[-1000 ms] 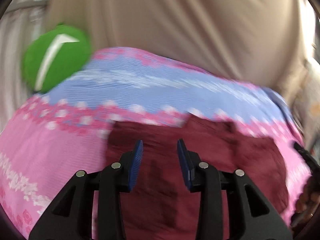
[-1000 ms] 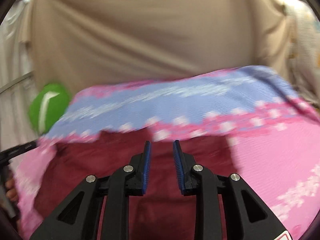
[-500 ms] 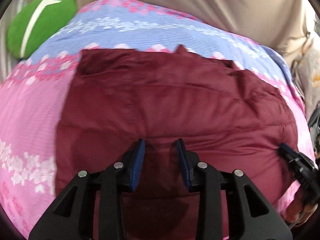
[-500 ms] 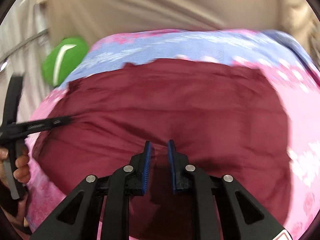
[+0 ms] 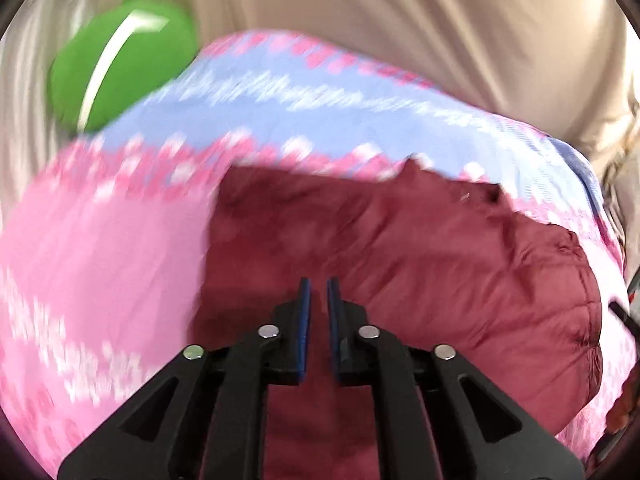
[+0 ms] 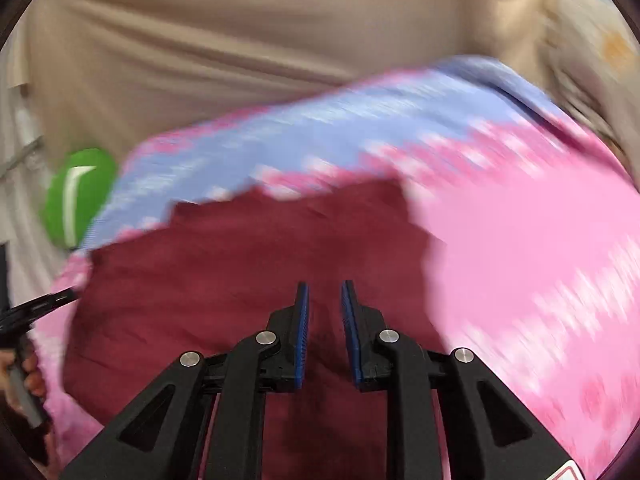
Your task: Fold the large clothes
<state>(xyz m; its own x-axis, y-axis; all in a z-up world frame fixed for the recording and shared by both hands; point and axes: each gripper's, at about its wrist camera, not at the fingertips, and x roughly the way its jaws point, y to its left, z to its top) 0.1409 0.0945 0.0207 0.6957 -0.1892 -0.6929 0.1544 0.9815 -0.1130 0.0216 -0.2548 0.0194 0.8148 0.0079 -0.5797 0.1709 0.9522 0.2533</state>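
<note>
Since half second back: both views swung, maroon garment now lower in frame, more beige cloth backdrop showing; left jaws narrowed.

Pink-and-blue floral bedsheet covers bed, blurred. Maroon quilted garment lies spread on bedsheet, near its middle. Green round cushion with white stripe at far left edge of bedsheet.

Left gripper: narrow gap, closing, over garment, no fabric pinched between pads. Right gripper: narrow gap, opening, over garment, nothing clamped.
</note>
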